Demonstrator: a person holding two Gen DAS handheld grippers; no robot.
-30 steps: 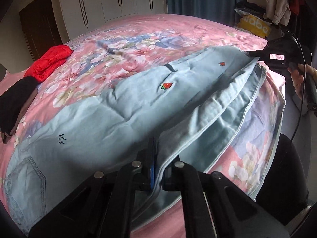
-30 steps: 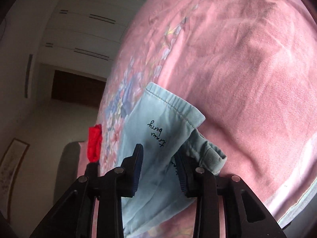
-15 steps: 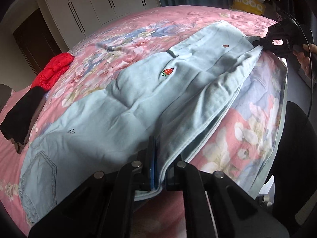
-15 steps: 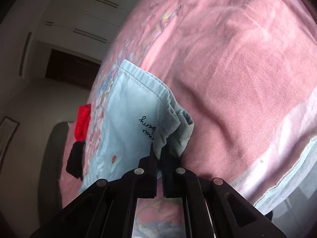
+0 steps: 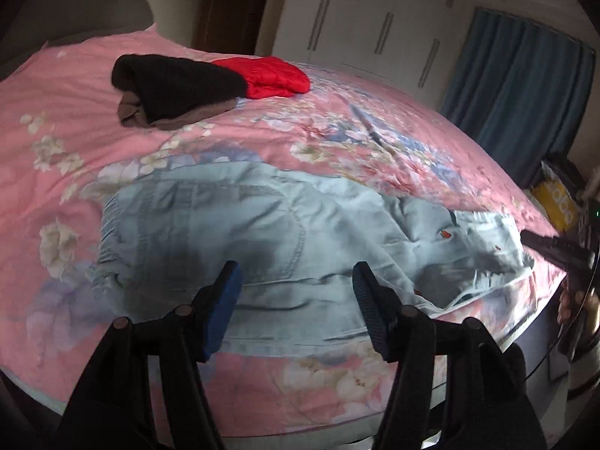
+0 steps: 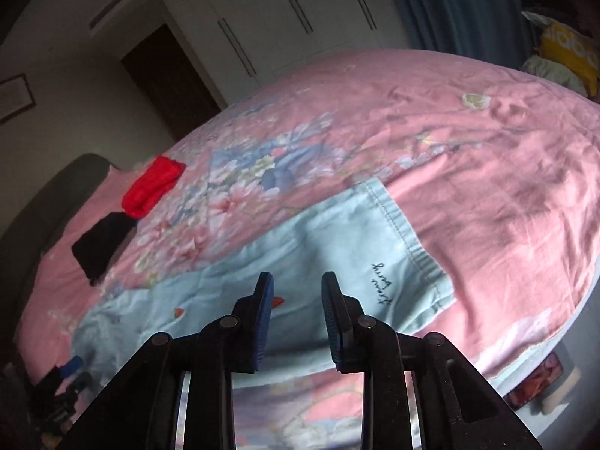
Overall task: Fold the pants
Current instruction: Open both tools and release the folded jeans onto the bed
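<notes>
Light blue denim pants (image 5: 262, 240) lie lengthwise along the near edge of the pink floral bed, waist end to the left, legs running right. My left gripper (image 5: 296, 300) is open and empty, hovering above the seat of the pants. In the right wrist view the pants (image 6: 337, 247) show a hem end with black script and small strawberry marks. My right gripper (image 6: 296, 307) is open and empty just above the leg part. The right gripper also shows in the left wrist view (image 5: 551, 251) at the leg end.
Folded red clothing (image 5: 270, 75) and a black and brown garment (image 5: 172, 86) lie at the far side of the bed (image 5: 337, 142). White wardrobes, a dark door and blue curtains stand behind. A yellow bag (image 5: 558, 202) sits at the right.
Both grippers were shut on the pants' edge; both have let go and opened. The pants now lie flat on the bed. Both views have swung to the left.
</notes>
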